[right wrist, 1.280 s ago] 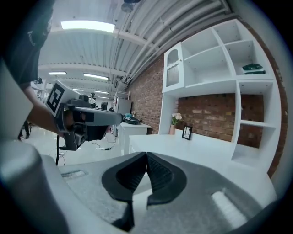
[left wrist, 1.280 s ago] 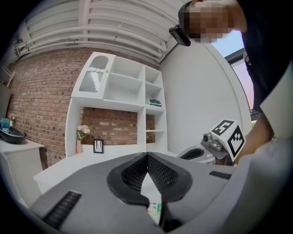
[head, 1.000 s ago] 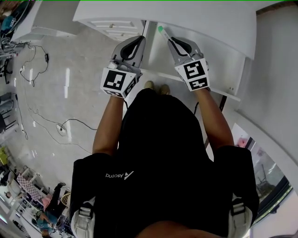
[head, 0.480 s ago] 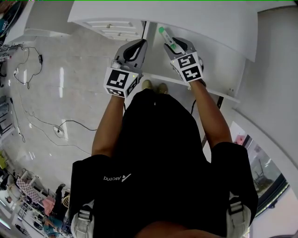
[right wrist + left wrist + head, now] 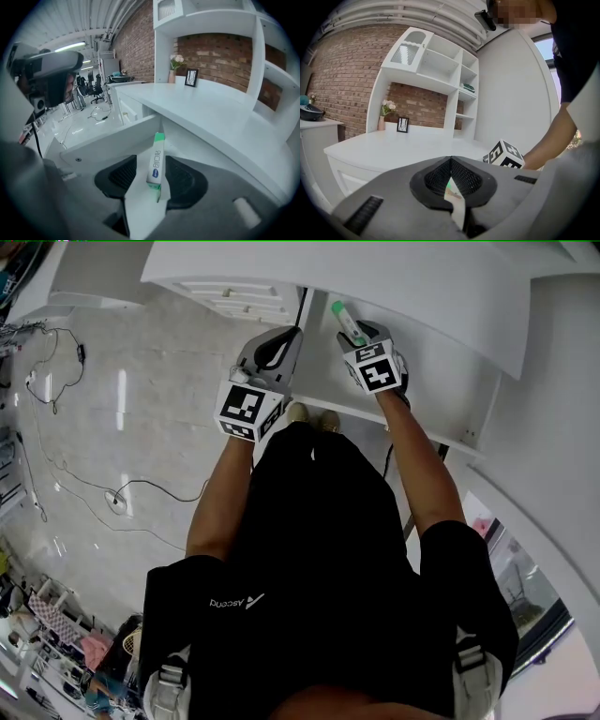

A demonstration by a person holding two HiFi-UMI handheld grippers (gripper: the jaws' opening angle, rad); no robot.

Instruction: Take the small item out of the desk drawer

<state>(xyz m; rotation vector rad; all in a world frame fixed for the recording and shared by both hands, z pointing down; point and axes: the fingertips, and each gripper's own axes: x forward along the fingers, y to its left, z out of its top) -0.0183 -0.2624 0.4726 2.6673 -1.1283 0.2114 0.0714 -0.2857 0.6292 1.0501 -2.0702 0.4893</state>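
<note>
White surface [image 5: 225,117] beneath wall shelving [image 5: 436,70], bearing a vase of flowers [image 5: 172,75] and a small picture frame [image 5: 191,78] near its back edge. Open drawer [image 5: 112,138] under the front edge. Pale floor [image 5: 122,427] with loose cables [image 5: 155,483].

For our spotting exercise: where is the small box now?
In the right gripper view, the box stands tilted between the right gripper's jaws, above the open drawer.

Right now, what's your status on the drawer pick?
Right hand-held gripper shut on the small white-and-green box, above the open white desk drawer. Left hand-held gripper jaws together, off beside it. Nothing seen blocking the lift.
</note>
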